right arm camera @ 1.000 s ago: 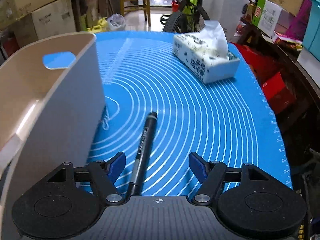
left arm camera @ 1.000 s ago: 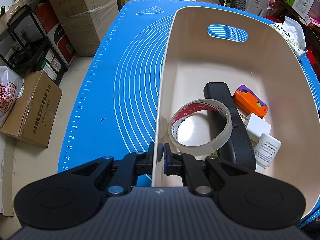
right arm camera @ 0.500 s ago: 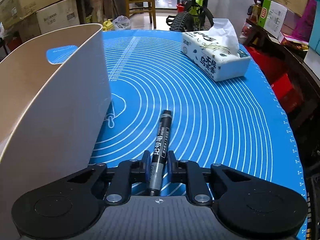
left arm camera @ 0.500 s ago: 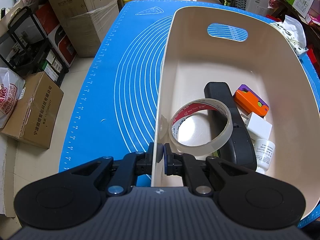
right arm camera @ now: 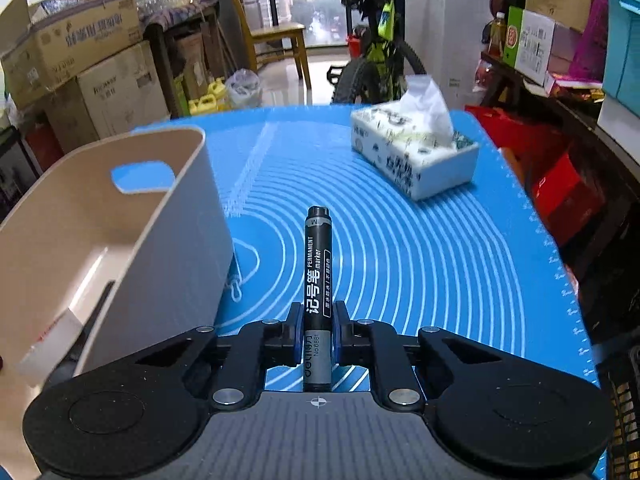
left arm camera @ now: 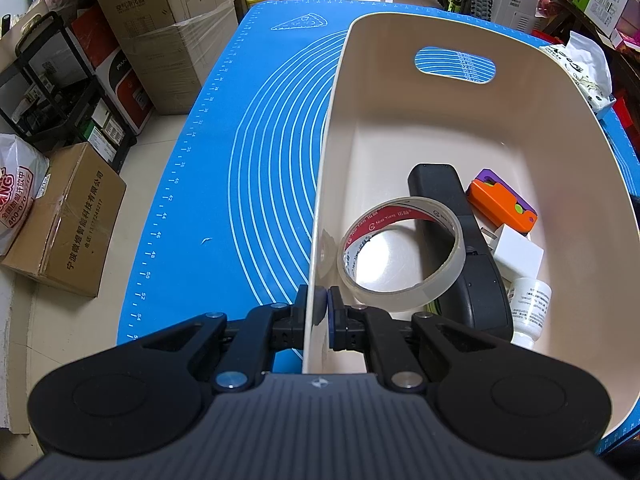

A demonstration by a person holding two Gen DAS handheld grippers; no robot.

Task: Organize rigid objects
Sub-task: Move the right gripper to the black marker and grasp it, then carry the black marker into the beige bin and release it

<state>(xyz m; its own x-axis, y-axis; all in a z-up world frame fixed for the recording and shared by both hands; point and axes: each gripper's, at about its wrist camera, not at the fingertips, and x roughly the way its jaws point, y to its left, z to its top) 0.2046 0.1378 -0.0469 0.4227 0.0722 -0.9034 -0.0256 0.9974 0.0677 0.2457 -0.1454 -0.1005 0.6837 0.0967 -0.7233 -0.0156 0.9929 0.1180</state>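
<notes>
Black cylindrical marker [right arm camera: 317,276], label reading "PERMANENT marker", clamped in right gripper [right arm camera: 317,330] above the blue ringed mat [right arm camera: 420,264], jaws just finished closing on it. Left gripper [left arm camera: 322,312] pinches the smooth beige plastic bin [left arm camera: 320,216] wall; inside, glossy clear tape roll [left arm camera: 400,252].

One bin [left arm camera: 440,128] stood at the right of the left wrist frame, and it held five things: one tape roll [left arm camera: 402,250], one black remote [left arm camera: 464,248], one orange-and-purple gadget [left arm camera: 502,202], one white block [left arm camera: 518,254] and one white bottle [left arm camera: 528,306]. In the right wrist frame there was one marker [right arm camera: 318,280] at centre, one tissue box [right arm camera: 416,156] at upper right and one blue mat [right arm camera: 440,260] beneath them. Two grippers showed, one at the bottom of each frame [left arm camera: 322,308] [right arm camera: 318,328].
</notes>
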